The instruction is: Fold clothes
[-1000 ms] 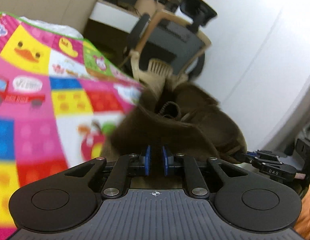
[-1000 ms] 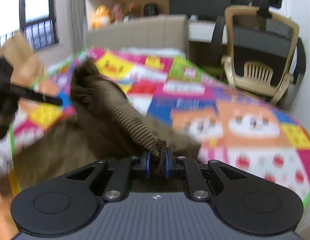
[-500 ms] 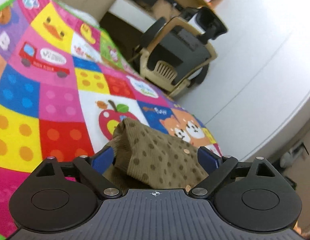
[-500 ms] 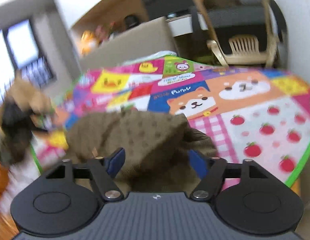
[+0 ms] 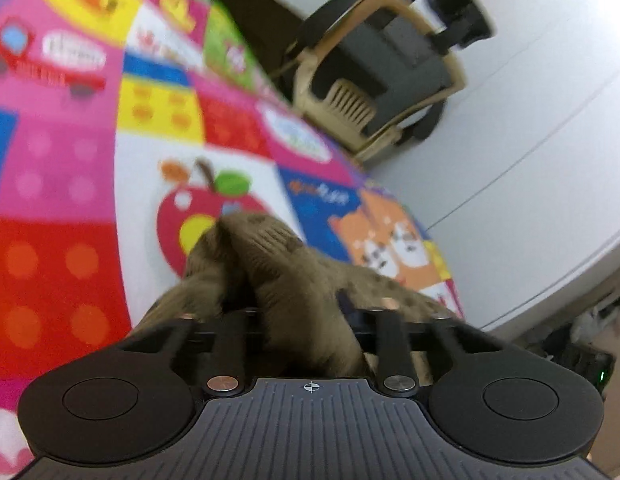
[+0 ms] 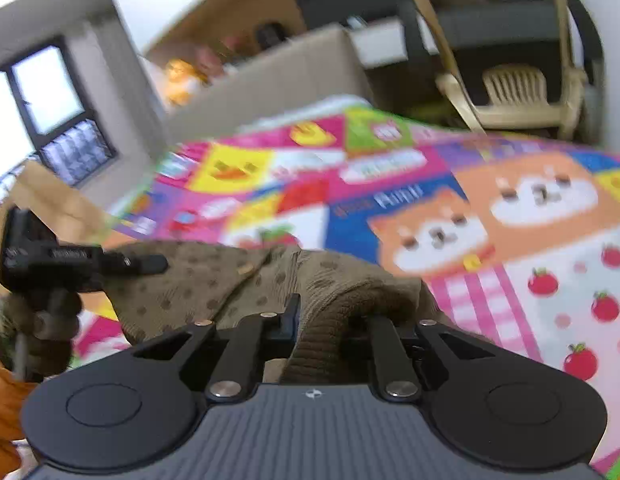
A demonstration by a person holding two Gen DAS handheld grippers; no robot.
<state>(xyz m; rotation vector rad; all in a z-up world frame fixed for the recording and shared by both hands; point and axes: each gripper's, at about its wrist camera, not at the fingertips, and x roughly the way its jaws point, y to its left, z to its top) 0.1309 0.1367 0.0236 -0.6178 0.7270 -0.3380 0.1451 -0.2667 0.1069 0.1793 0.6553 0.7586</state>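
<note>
A brown dotted knit garment [image 5: 269, 248] lies bunched on the colourful play mat [image 5: 61, 160]. In the left wrist view my left gripper [image 5: 301, 308] has closed on a thick upright fold of it, which fills the space between the jaws. In the right wrist view the garment [image 6: 197, 276] spreads to the left, and my right gripper [image 6: 322, 312] is shut on a ribbed rolled edge. The left gripper [image 6: 157, 264] shows there too, held by a hand at the far left, its tip over the garment's left part.
The cartoon-patterned mat [image 6: 550, 248] extends right and ahead of the garment. A beige office chair [image 6: 510, 80] stands beyond the mat's far edge, also visible in the left wrist view as the chair [image 5: 374, 72]. A cardboard panel [image 6: 277, 76] and a window [image 6: 49, 92] lie beyond.
Both grippers held the lifted garment a second ago, opened over it as it lay on the mat, and have now closed again on folds of it.
</note>
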